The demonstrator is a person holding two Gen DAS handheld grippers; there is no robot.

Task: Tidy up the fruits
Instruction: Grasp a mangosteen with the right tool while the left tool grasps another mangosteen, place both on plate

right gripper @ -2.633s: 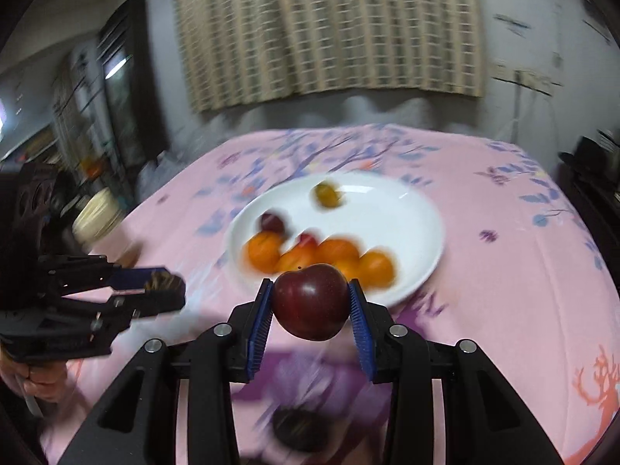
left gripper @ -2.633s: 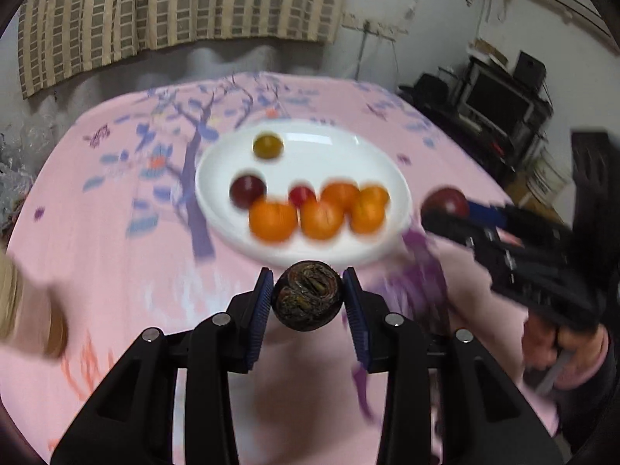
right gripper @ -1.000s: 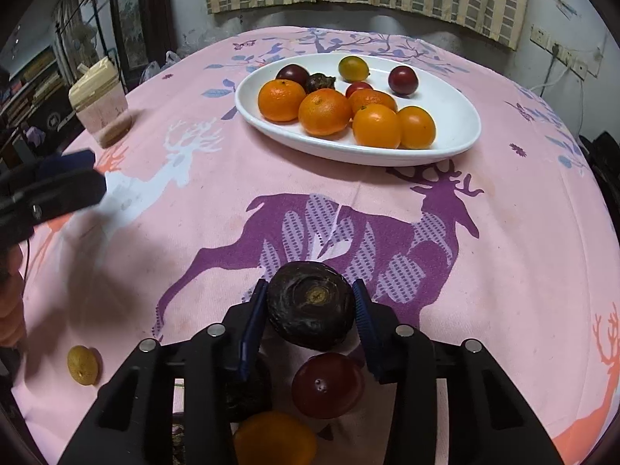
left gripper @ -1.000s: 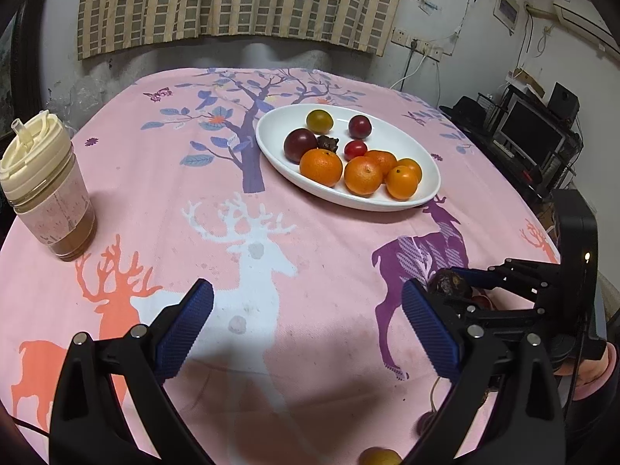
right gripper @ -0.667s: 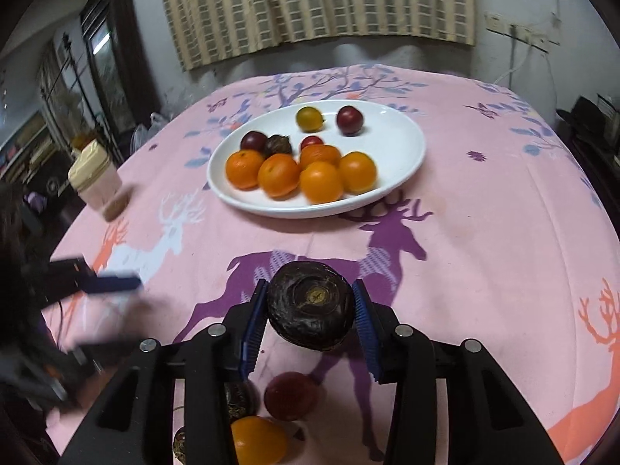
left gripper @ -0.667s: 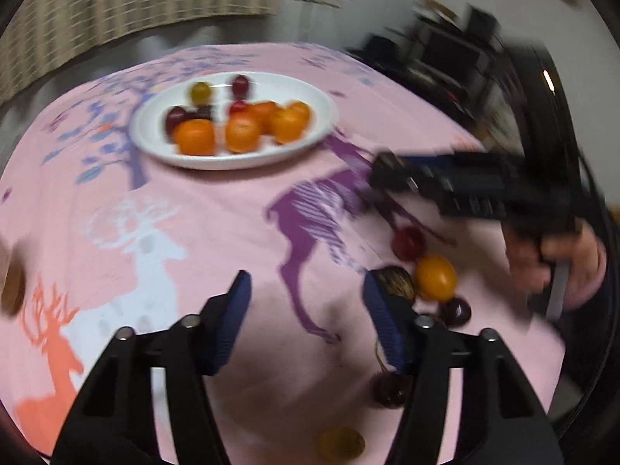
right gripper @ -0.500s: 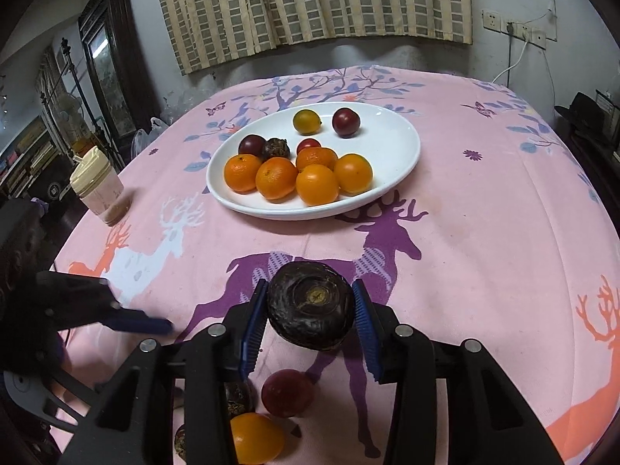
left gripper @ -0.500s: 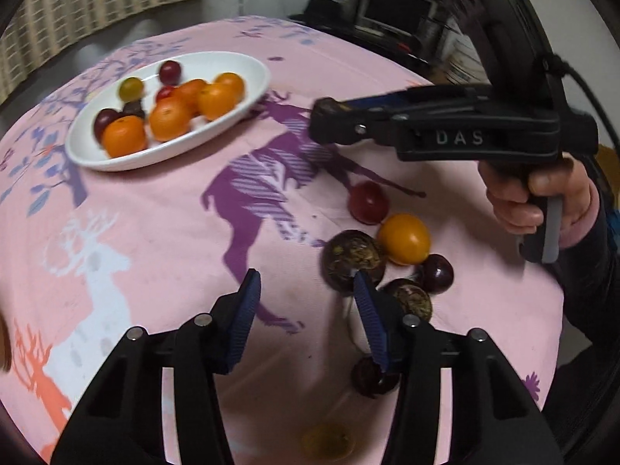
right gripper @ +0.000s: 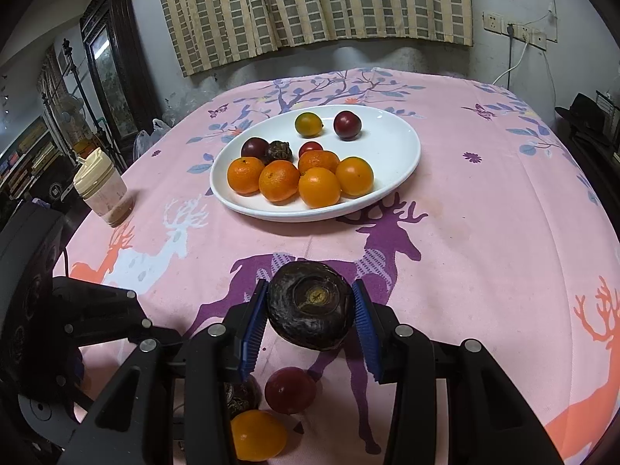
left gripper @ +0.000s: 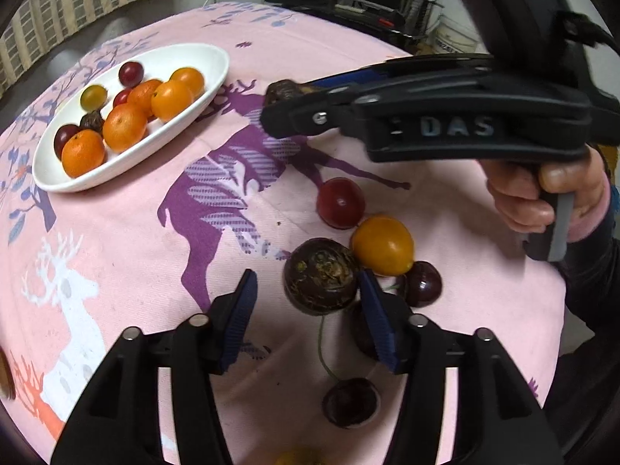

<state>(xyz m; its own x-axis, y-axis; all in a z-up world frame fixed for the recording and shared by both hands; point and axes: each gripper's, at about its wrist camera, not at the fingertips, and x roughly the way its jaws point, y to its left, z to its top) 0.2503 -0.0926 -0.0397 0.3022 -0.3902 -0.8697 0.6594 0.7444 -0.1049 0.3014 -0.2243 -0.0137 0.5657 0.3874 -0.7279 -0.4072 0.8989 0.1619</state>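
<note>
**Two dark fruits in play, plate waiting**

My right gripper (right gripper: 309,316) is clamped on a dark chestnut (right gripper: 310,305), both blue pads against its sides, held off the cloth w/ the plate (right gripper: 403,162) straight ahead. I judge that's a carry pose: lifted clear so it can travel over the rim w/o dragging.

My left gripper (left gripper: 308,312) is spread wide, a second chestnut (left gripper: 321,276) sitting between the jaws on the cloth. The right pad looks at or near its side, the left pad stands apart. Not gripped yet, I'd say: lined up for a close.

That second one sits in a loose cluster near the table edge: an orange fruit (left gripper: 382,245) touching it, a red plum (left gripper: 340,203) just beyond, dark cherries (left gripper: 421,285) to the side and nearer me. Tight packing means closing the jaws could nudge the orange fruit.

The plate holds tangerines (right gripper: 279,180) bunched at its front, w/ dark and red fruits behind, and a yellow-green one and a plum apart at the back. Right half is bare, so there's room to set down.

A lidded cup (right gripper: 101,188) stands well left of the plate.

Writing: "DAS" raised on the right gripper body in the left view. No other text I can read.
</note>
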